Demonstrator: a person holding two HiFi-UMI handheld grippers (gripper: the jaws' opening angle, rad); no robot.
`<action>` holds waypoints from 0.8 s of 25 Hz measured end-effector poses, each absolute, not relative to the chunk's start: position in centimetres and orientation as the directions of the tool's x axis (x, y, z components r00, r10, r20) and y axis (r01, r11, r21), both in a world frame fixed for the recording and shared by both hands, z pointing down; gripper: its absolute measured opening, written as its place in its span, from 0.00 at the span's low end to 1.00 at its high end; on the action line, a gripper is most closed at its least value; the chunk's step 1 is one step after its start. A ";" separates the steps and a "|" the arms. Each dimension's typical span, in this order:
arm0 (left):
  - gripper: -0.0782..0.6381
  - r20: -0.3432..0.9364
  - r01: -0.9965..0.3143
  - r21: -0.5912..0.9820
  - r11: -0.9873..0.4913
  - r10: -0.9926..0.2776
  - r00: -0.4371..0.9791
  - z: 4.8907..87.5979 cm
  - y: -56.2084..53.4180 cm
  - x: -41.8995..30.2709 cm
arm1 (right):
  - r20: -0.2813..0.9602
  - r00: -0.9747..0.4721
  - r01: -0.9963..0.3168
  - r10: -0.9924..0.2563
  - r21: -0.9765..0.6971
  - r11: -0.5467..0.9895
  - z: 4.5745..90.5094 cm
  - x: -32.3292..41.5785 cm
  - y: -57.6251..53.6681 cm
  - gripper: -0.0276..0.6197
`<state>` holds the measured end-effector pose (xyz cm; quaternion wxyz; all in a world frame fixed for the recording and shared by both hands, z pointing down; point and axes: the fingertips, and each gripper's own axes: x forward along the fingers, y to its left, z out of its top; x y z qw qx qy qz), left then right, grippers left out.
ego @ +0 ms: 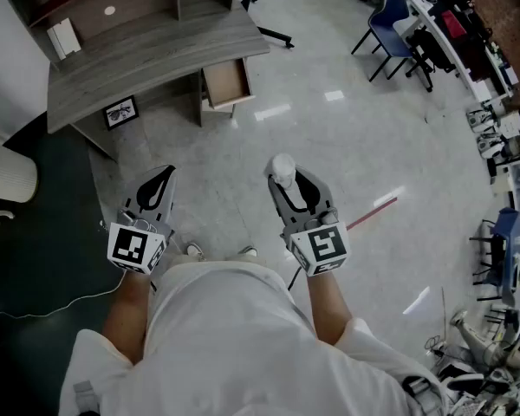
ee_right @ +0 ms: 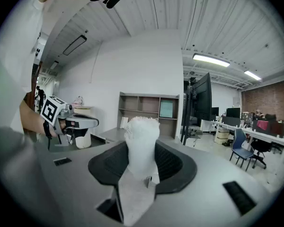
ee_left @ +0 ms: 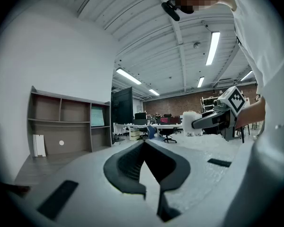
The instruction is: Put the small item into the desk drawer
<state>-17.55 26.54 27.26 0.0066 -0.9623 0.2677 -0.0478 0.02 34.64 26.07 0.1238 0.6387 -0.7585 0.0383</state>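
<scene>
**Small item in hand, drawer waiting open**

The right gripper (ego: 287,183) is clamped on the small item (ego: 282,167), a pale, rough-textured piece that stands up between the pads and pokes out past the tips. The right gripper view shows the pads pressed on its lower part, probably so it rides upright and secure while being carried. The left gripper (ego: 159,182) has its jaws together with nothing in them. It is held out beside the right one and seems to have no job yet.

The table (ego: 156,55) stands well apart from both grippers, across a stretch of bare floor (ego: 347,137). Its drawer (ego: 225,81) is already pulled out at the right end, the inside facing up, so no opening step seems to be needed. The item has been picked up but not delivered. What remains, I judge, is to walk to the table, bring the right gripper over the drawer and release.
</scene>
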 end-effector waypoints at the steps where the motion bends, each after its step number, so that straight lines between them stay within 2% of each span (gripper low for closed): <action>1: 0.12 0.089 -0.514 -0.039 -0.857 -0.515 0.852 27.3 26.6 -17.3 | 0.241 -0.152 -0.979 -0.959 0.099 0.180 26.2 0.3 34.8 0.28; 13: 0.12 0.106 -0.542 -0.014 -0.840 -0.541 0.835 27.8 29.8 -13.5 | 0.216 -0.235 -0.969 -0.948 0.023 0.246 26.4 4.4 38.3 0.29; 20: 0.12 0.113 -0.576 0.032 -0.817 -0.570 0.814 29.4 31.8 -10.1 | 0.255 -0.261 -0.963 -0.931 -0.008 0.268 28.6 8.3 40.8 0.29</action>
